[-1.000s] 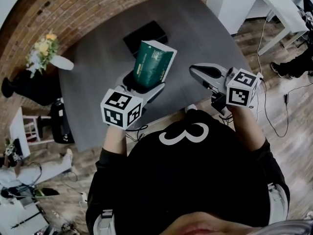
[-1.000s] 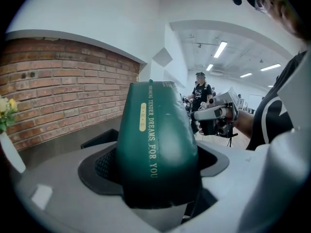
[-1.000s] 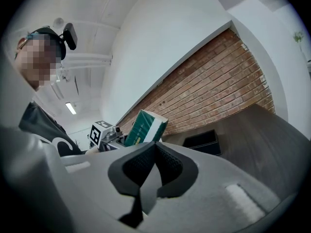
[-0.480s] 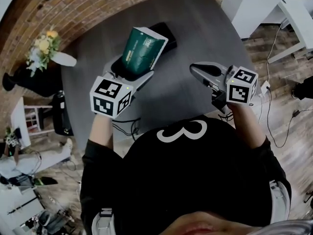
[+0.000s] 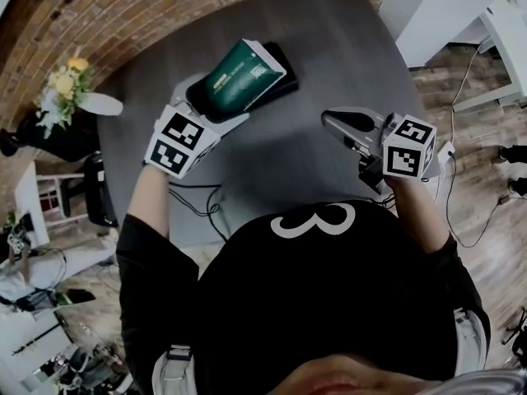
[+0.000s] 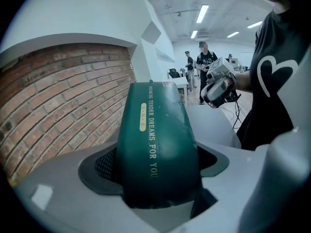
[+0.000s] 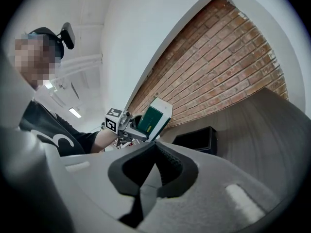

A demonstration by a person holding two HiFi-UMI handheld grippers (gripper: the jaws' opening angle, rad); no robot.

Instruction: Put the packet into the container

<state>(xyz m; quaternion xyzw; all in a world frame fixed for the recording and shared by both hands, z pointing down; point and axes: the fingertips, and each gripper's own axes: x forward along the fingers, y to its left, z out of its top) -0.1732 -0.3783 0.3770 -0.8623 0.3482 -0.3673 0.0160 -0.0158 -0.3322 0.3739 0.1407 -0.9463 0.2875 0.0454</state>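
Note:
In the head view, the dark green packet (image 5: 239,74) with a white end is tilted to the right. My left gripper (image 5: 216,104) is shut on its lower end, holding it in the air over the black container (image 5: 280,79). The packet hides most of the container. In the left gripper view the packet (image 6: 158,144) fills the gap between the wide-set jaws of the left gripper (image 6: 155,183). My right gripper (image 5: 331,123) hovers over the table's near right part, shut and empty. The right gripper view shows the right gripper (image 7: 149,165), the container (image 7: 197,140) on the table, and the packet (image 7: 153,117) up in the air.
The grey table (image 5: 338,48) stands against a brick wall (image 5: 123,15). A white vase of flowers (image 5: 74,89) sits at the table's left corner. Cables (image 5: 202,196) hang off the near edge. Two people (image 6: 201,57) stand far back in the room.
My left gripper carried the packet away from me and leftward, ending above the black container, and the packet tipped more to the right. The right gripper stayed where it was.

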